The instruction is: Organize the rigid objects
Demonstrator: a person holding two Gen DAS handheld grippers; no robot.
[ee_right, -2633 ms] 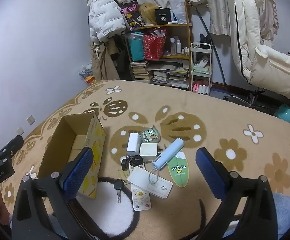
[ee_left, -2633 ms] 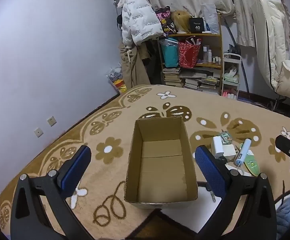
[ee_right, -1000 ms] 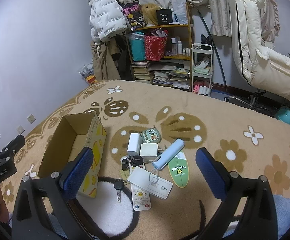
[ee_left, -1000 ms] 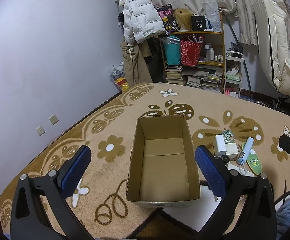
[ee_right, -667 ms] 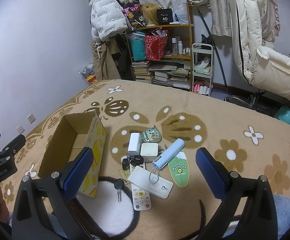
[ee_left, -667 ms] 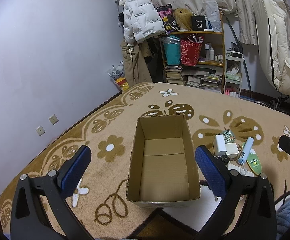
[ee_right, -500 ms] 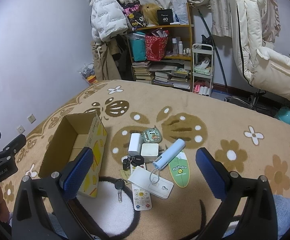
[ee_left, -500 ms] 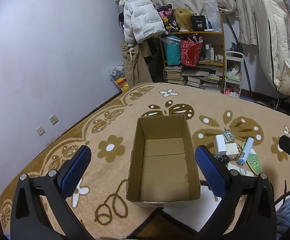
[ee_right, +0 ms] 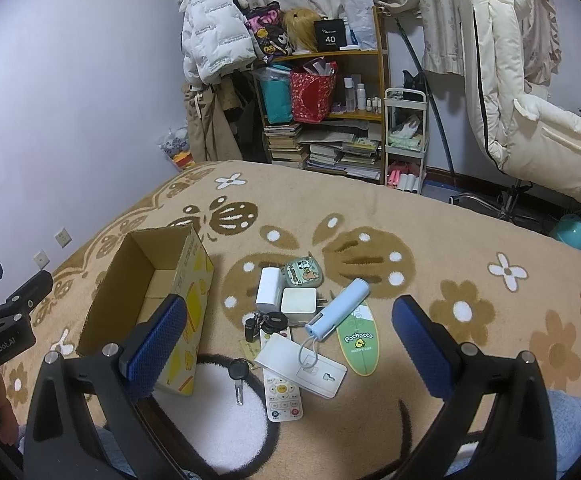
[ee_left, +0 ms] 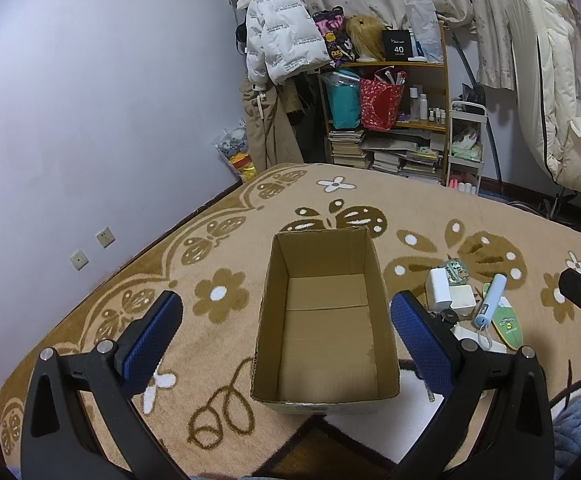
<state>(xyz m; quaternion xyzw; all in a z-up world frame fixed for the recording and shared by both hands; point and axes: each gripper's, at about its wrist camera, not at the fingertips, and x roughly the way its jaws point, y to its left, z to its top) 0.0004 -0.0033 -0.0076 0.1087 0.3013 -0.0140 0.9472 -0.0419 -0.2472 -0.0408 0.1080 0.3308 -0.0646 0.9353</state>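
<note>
From your left wrist view, the right finger (ee_left: 418,340) covers part of the keys (ee_left: 446,315) and the white case (ee_left: 478,342), and the remote is hidden behind it. From your right wrist view, the left finger (ee_right: 158,344) blocks the box's (ee_right: 194,280) near corner, and the remote's (ee_right: 282,394) top end lies under the white case (ee_right: 302,364). Labels on the shelf bottles (ee_right: 354,94) are too small to read.

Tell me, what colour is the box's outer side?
Yellow-patterned cardboard box, best in the right wrist view.

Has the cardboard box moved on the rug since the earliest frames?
No. The cardboard box sits in the same spot beside the white charger and the rug's butterfly motif; only the camera shifted slightly.
</note>
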